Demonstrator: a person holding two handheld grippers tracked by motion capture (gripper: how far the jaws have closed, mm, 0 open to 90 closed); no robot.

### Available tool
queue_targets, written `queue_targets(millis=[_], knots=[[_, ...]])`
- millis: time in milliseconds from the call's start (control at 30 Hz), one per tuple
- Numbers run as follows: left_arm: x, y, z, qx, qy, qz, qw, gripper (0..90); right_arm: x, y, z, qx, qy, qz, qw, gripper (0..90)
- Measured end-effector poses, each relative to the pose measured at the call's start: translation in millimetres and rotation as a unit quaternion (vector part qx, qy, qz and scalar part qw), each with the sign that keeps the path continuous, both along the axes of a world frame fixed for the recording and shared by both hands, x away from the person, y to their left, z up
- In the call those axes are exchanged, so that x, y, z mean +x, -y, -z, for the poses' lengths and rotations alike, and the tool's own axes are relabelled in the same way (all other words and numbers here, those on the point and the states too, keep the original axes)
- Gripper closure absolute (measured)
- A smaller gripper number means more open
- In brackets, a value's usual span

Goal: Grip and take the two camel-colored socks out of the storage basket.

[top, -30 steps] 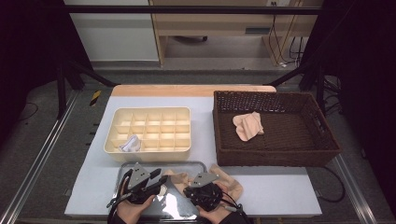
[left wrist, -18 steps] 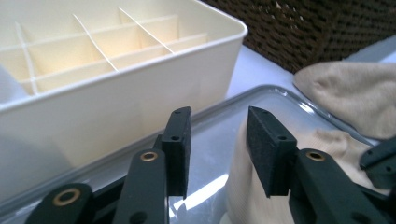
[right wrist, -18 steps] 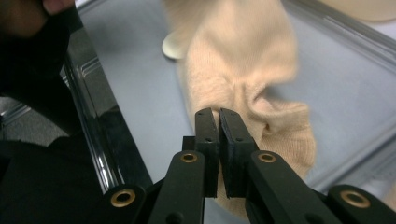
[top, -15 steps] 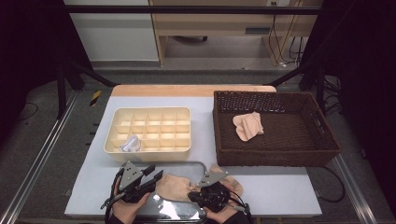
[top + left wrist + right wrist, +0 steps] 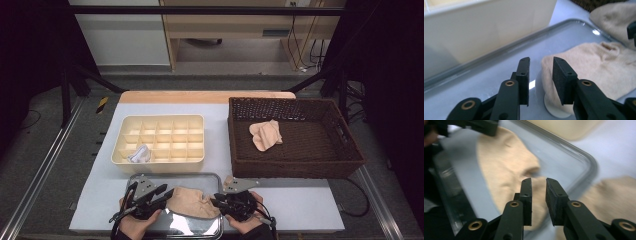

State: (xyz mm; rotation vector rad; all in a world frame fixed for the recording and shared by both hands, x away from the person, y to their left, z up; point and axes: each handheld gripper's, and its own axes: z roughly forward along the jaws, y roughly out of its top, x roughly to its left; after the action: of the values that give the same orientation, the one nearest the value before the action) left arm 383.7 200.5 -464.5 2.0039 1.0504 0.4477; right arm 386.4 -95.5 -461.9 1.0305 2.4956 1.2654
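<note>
Beige knit sock (image 5: pixel 192 201) flat on shiny metal tray (image 5: pixel 150 178), worktop 6 o'clock. Right claw (image 5: pixel 216 201) just opened, sock released. Left claw (image 5: pixel 170 192) closing, part open, sock edge between jaws, ungripped. Next: fold.

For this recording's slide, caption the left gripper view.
Left gripper, jaws apart, at the near edge of a beige sock lying on a clear tray.

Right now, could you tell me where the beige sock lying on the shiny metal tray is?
In the high view, the beige sock lies on the metal tray at the table's near edge, between the left gripper and right gripper, just in front of the cream compartment box.
</note>
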Motion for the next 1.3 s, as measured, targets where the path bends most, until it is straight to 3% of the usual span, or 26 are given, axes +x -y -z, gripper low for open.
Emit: queue_targets(millis=[33, 167, 333, 400, 567, 633, 767, 900, 1033, 1300], knots=[[1.1, 0.4, 1.9, 0.007, -0.012, 0.001, 0.9999, 71.0, 2.4, 0.3, 4.7, -0.011, -0.010, 0.006, 0.9999, 75.3], [0.8, 0.9, 3.7, 0.024, -0.019, 0.000, 0.9995, 80.0, 4.7, -5.7, 10.8, -0.040, -0.005, 0.007, 0.9991, 76.1], [-0.8, -2.1, 4.2, 0.027, -0.030, 0.003, 0.9992, 85.7, 6.6, -7.1, 11.7, -0.043, 0.000, 0.006, 0.9991, 81.4], [-4.2, -4.9, 5.2, 0.026, -0.035, 0.005, 0.9990, 86.0, 9.1, -8.2, 11.5, -0.050, -0.001, 0.004, 0.9988, 88.0], [-11.7, -7.8, 6.5, 0.028, -0.039, 0.007, 0.9988, 86.0, 15.4, -14.4, 9.3, -0.058, 0.010, 0.012, 0.9982, 89.6], [-12.0, -7.8, 6.6, 0.029, -0.038, 0.007, 0.9988, 86.0, 18.0, -14.2, 8.6, -0.055, 0.011, 0.027, 0.9980, 89.6], [-11.8, -7.5, 7.8, 0.033, -0.034, 0.005, 0.9989, 84.7, 18.9, -13.1, 9.7, -0.057, 0.004, 0.032, 0.9979, 88.6], [-11.4, -9.8, 6.6, 0.019, -0.022, -0.002, 0.9996, 71.0, 16.7, -2.3, -0.1, -0.025, 0.012, 0.036, 0.9989, 83.2], [-11.7, -15.0, 2.0, -0.003, -0.009, -0.013, 0.9999, 60.8, 13.9, 13.3, -7.1, -0.025, 0.027, 0.046, 0.9983, 82.8], [-13.8, -20.8, -1.5, -0.017, 0.006, -0.021, 0.9996, 51.6, 0.9, 36.9, -8.0, -0.020, 0.019, 0.049, 0.9984, 80.7]])
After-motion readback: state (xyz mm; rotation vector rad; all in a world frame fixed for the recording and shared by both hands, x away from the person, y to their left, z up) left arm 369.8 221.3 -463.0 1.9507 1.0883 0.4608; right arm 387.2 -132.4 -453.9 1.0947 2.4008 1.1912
